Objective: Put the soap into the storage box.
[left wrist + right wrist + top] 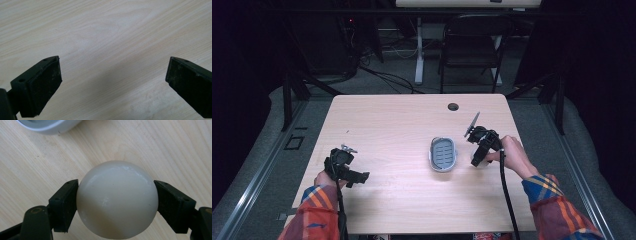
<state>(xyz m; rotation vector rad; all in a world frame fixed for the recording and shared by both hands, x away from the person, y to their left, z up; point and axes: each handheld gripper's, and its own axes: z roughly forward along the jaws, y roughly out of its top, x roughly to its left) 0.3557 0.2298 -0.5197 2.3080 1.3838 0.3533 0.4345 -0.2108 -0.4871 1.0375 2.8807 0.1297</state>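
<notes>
Desk (402,200) space of pale wood grain was shared by a small oval grey plastic dish (443,154) with a ribbed blue inner tray and the two hand-held tools. The dish lay flat, a little right of the desk's middle, and nothing could be seen lying on its ribbed tray. In the right gripper view a curved part of its grey rim (47,126) was seen at the top edge.

The right tool (477,161) was clenched on a smooth, off-white round ball (117,198); both black pads were pressed against opposite sides of the ball, which was gripped across its widest part. The ball was held over bare wood just to the right of the dish and apart from it. Whether the ball touched the desk surface could not be told. The tool was gripped by the person's right hand (511,155), with a plaid sleeve behind it.

The left tool (112,82) was released, its black pads set wide apart with only bare wood between them. It was held low over the near left part of the desk (346,170), well apart from the dish.
</notes>
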